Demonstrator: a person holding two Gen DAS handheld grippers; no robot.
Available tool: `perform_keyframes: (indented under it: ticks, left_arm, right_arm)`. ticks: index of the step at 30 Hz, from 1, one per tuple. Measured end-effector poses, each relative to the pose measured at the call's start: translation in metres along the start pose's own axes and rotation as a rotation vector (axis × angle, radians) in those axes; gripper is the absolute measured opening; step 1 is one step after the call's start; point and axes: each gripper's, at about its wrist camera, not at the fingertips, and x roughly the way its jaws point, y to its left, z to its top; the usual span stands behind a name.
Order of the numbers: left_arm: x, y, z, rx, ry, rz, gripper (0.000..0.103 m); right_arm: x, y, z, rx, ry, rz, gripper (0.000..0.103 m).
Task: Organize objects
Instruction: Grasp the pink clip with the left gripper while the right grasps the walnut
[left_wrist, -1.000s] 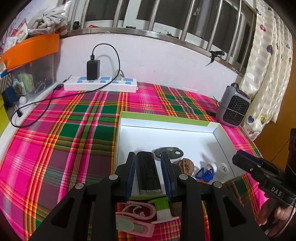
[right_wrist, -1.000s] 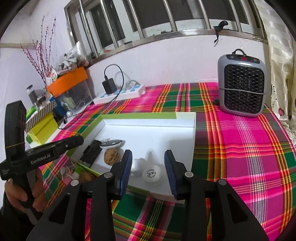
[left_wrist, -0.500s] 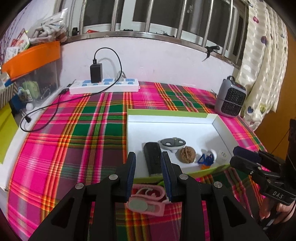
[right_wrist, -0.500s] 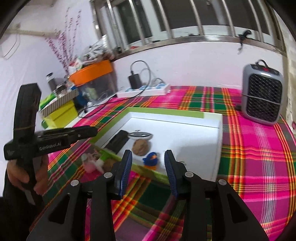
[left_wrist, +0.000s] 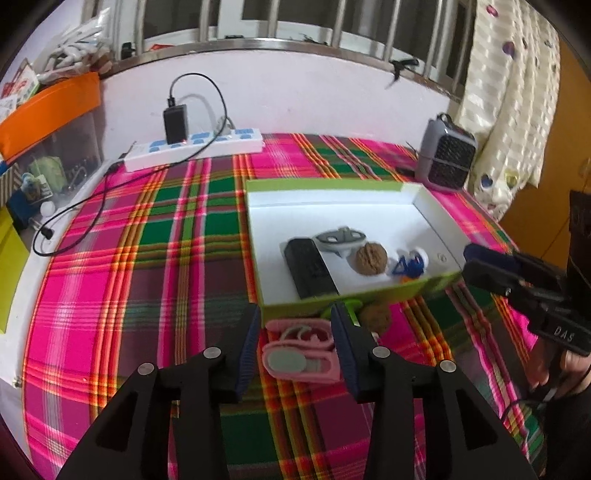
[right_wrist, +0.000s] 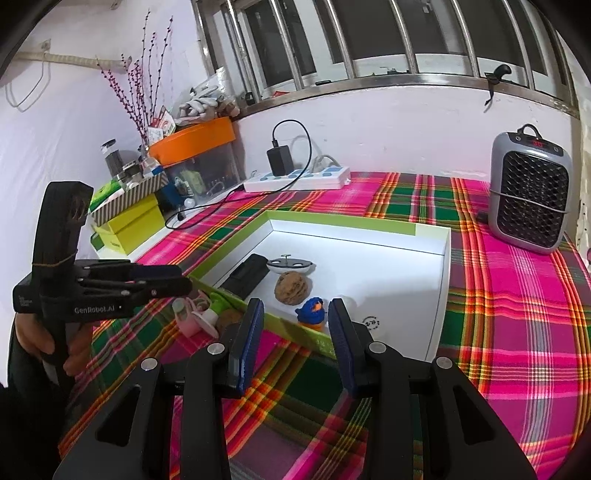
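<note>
Left wrist view: table under pink-green plaid cloth (left_wrist: 147, 258), white wall with barred window behind, spotted curtain (left_wrist: 517, 92) at right, white power strip (left_wrist: 195, 149) with black charger plugged in, grey heater (left_wrist: 448, 157), orange-lidded clear bin (left_wrist: 48, 122). Left gripper (left_wrist: 295, 339) fingers spread apart, grasping nothing, hovering over a pink case (left_wrist: 301, 356) lying on the cloth just outside the box's near wall. Green-edged white box (left_wrist: 369, 295) holds 1 black remote-like block (left_wrist: 308, 267), 1 grey disc gadget (left_wrist: 340, 238), 1 walnut (left_wrist: 371, 258), 1 blue toy (left_wrist: 408, 266), 1 white ball behind it, partly hidden. A second walnut (left_wrist: 375, 317) and a green-white piece sit outside beside the pink case. Right gripper at the right edge reads "DAS". Right wrist view: same cloth, same box (right_wrist: 443, 295), heater (right_wrist: 528, 195) with red display, digits unreadable, yellow-green boxes (right_wrist: 129, 229) stacked at left, twig branches (right_wrist: 140, 85) on the wall side. Right gripper (right_wrist: 295, 343) fingers parted, empty, before the box's near wall by the blue bird toy (right_wrist: 312, 312). Ball print possibly a logo, too blurred. Left gripper body reads "GenRobot.AI"
</note>
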Motion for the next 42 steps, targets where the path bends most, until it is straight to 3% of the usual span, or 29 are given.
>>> perform_keyframes:
  ticks: [15, 21, 27, 37, 42]
  left_arm:
    - [0.003, -0.005, -0.017, 0.059, 0.052, -0.004, 0.044]
    - [-0.005, 0.001, -0.023, 0.059, 0.068, -0.079, 0.044]
    - [-0.008, 0.003, -0.027, 0.074, 0.069, -0.095, 0.045]
    - [-0.006, 0.000, -0.025, 0.087, 0.049, -0.067, 0.045]
    - [-0.001, -0.003, -0.027, 0.103, 0.064, -0.061, 0.045]
  right_arm:
    - [0.003, 0.022, -0.004, -0.099, 0.021, 0.045, 0.038]
    - [0.003, 0.021, -0.004, -0.093, 0.022, 0.049, 0.038]
    - [0.005, 0.024, -0.004, -0.103, 0.035, 0.056, 0.038]
    - [0.024, 0.047, -0.008, -0.180, 0.125, 0.078, 0.038]
    - [0.043, 0.050, -0.008, -0.186, 0.199, 0.034, 0.038]
